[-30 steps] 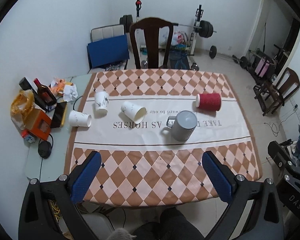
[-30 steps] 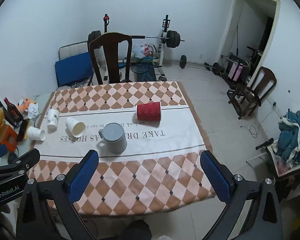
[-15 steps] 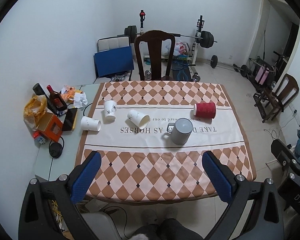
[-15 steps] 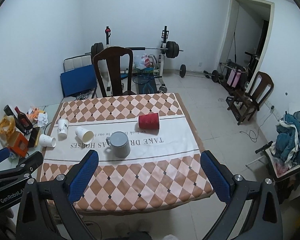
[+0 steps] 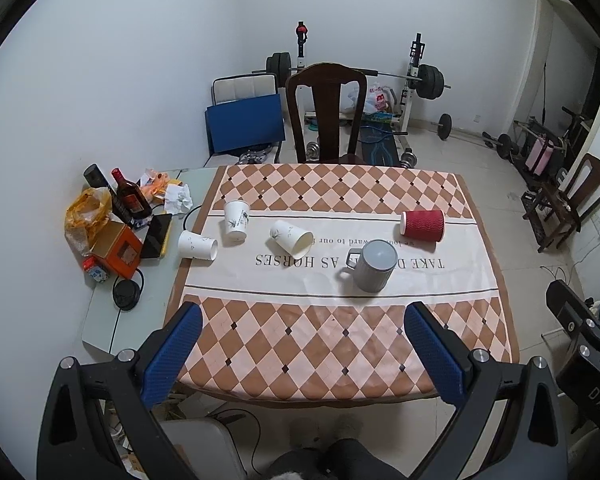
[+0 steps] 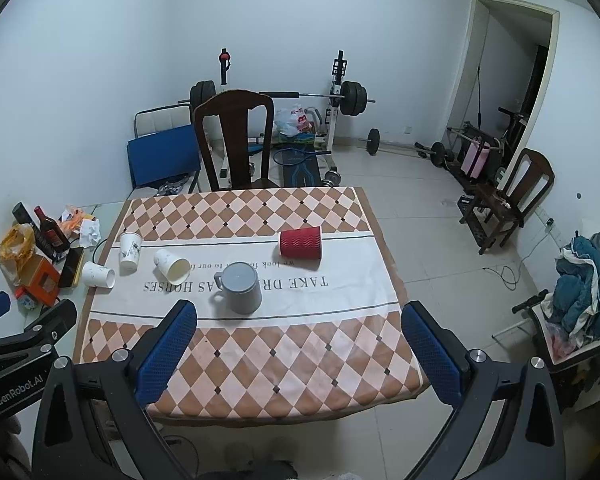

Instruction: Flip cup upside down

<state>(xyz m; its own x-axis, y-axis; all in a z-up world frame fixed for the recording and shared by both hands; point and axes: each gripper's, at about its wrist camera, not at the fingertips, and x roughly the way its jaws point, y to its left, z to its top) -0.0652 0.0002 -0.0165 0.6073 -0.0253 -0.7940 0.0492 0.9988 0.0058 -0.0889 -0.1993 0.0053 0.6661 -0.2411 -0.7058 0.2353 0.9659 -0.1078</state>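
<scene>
A grey mug (image 5: 372,266) (image 6: 240,288) stands upside down mid-table. A red ribbed cup (image 5: 423,226) (image 6: 301,243) lies on its side to its right. One white paper cup (image 5: 236,221) (image 6: 130,251) stands upside down; two more white cups lie on their sides, one (image 5: 291,238) (image 6: 172,266) on the cloth and one (image 5: 197,245) (image 6: 97,275) at its left edge. My left gripper (image 5: 304,354) and right gripper (image 6: 300,350) are open and empty, held high before the table's near edge.
The table (image 5: 340,344) has a checked cloth. A side table at left holds bottles (image 5: 130,196), an orange box (image 5: 116,250), bags and a phone. A dark chair (image 5: 326,112) stands behind the table. Weights and another chair (image 6: 512,196) stand on the floor.
Both grippers have pulled back and up from the table, so the whole table shows smaller. The cups and mug have not moved.
</scene>
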